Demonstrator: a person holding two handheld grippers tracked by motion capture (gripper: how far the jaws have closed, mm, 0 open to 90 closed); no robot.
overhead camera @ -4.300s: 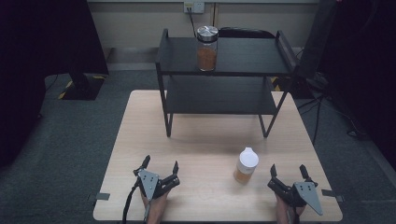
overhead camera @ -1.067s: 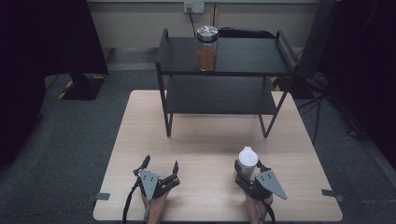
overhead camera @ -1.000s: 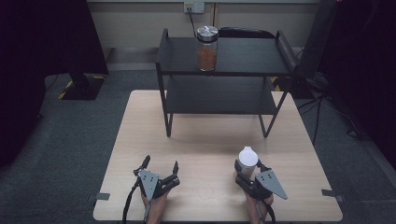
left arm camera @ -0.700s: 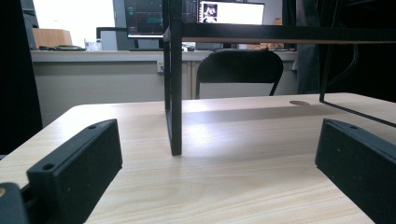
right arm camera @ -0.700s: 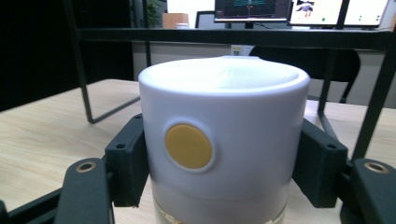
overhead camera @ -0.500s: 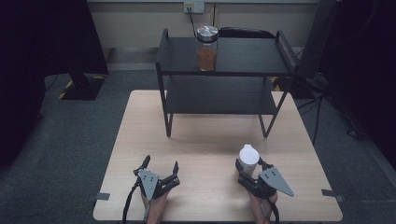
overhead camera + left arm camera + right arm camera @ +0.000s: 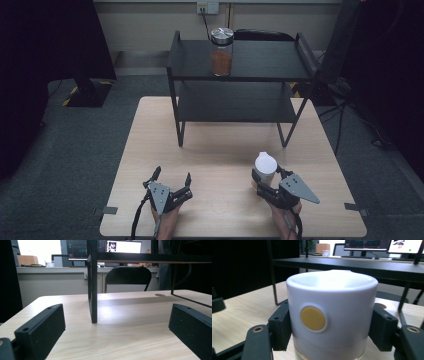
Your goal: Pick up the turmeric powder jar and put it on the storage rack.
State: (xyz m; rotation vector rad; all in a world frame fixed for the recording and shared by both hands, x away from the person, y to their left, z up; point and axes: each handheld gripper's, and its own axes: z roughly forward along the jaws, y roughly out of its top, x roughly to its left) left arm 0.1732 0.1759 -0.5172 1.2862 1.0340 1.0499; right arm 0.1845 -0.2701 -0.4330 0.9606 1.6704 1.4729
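White-capped bottle (image 7: 332, 312) is clamped in the right gripper (image 7: 270, 181) jaws; should be lifted straight. Left gripper (image 7: 170, 179) jaws spread, idle.

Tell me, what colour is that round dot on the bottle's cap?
Yellow, on the white cap; the right gripper view shows it best.

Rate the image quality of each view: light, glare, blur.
High view: even light on the table, dark corners, soft detail. Left gripper view: sharp rack leg, blown-out window top left, pale sheen on the wood. Right gripper view: white-capped bottle close up and slightly soft between the right gripper jaws, monitors behind it bright.
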